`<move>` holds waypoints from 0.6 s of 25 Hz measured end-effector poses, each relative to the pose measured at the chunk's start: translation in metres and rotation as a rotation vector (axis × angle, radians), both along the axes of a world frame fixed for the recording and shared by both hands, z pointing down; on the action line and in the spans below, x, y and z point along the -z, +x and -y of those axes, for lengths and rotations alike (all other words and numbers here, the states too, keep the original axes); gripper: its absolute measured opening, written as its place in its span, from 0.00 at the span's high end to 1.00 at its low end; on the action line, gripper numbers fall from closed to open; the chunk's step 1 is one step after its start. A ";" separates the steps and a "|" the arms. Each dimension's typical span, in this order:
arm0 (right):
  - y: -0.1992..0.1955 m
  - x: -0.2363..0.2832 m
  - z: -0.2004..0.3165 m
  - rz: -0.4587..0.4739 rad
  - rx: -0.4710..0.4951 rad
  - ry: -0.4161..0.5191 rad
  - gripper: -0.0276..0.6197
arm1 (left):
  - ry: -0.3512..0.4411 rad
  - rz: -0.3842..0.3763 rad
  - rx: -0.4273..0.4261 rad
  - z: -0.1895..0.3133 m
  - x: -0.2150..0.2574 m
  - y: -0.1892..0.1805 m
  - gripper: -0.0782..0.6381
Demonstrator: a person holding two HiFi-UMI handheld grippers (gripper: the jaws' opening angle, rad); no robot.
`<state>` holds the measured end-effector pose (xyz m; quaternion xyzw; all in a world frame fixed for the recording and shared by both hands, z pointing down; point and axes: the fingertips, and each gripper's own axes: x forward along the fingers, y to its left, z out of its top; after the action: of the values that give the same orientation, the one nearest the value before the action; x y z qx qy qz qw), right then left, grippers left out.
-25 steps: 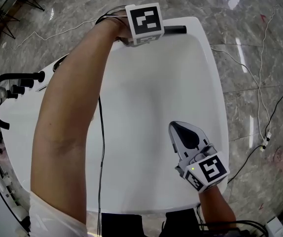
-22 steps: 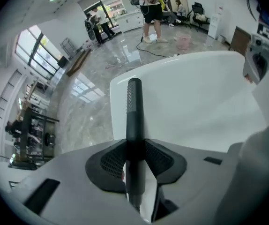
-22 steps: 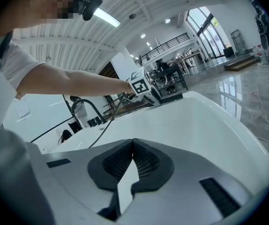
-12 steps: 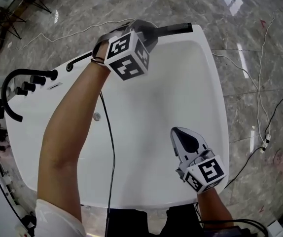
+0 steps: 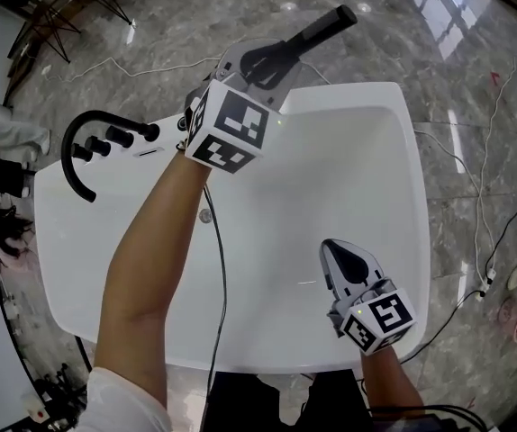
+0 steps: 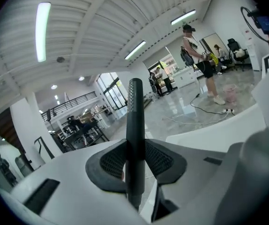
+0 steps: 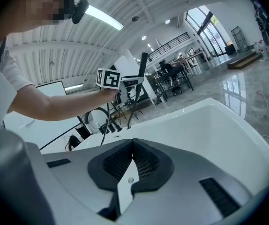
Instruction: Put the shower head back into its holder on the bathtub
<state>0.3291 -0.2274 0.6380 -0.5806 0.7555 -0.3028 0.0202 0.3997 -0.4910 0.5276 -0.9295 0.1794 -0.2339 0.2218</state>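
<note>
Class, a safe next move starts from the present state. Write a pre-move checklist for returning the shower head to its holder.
1. Shower head clamped between the left gripper jaws: ok.
2. Shower head held above the bathtub, touching nothing else: ok.
3. Holder in sight: cannot tell; nothing near the faucet clearly shows it.
4. Right gripper shut, empty and apart from the left gripper: ok.
5. Shower head seated in holder: not ok.
</note>
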 end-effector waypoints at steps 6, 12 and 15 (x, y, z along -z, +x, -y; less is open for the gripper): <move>-0.038 0.034 0.016 0.002 0.021 0.002 0.94 | -0.014 -0.128 0.092 0.022 0.060 -0.074 0.71; -0.076 0.059 0.035 0.010 0.049 0.035 0.94 | -0.036 -0.298 0.206 0.044 0.096 -0.145 0.71; -0.098 0.060 0.039 0.015 0.063 0.030 0.94 | -0.028 -0.375 0.254 0.053 0.114 -0.178 0.71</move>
<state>0.2315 -0.2665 0.5779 -0.5538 0.7777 -0.2964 0.0251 0.2220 -0.5441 0.4139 -0.9297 0.3296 -0.0856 0.1404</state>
